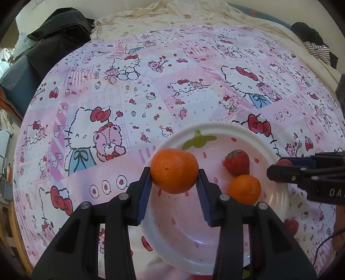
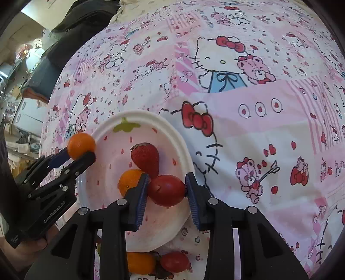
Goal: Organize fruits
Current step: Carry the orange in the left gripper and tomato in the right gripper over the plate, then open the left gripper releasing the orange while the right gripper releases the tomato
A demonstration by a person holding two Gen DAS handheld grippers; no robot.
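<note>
My left gripper (image 1: 174, 175) is shut on a large orange mandarin (image 1: 174, 170), held just above the near left part of a white strawberry-print plate (image 1: 215, 126). A strawberry (image 1: 236, 162) and a smaller mandarin (image 1: 244, 189) lie in the plate. My right gripper (image 2: 167, 185) is shut on a smooth red fruit (image 2: 167, 190) over the plate's (image 2: 138, 113) right side, next to the strawberry (image 2: 145, 158) and the small mandarin (image 2: 129, 181). In the right wrist view the left gripper (image 2: 79, 153) shows at the plate's left rim with its mandarin (image 2: 81, 145).
The plate sits on a pink cartoon-cat cloth (image 1: 151, 86). An orange fruit (image 2: 140, 266) and a red fruit (image 2: 174, 261) lie on the cloth just below the plate. Black bags (image 1: 58, 41) and cream bedding (image 1: 161, 19) lie beyond the far edge.
</note>
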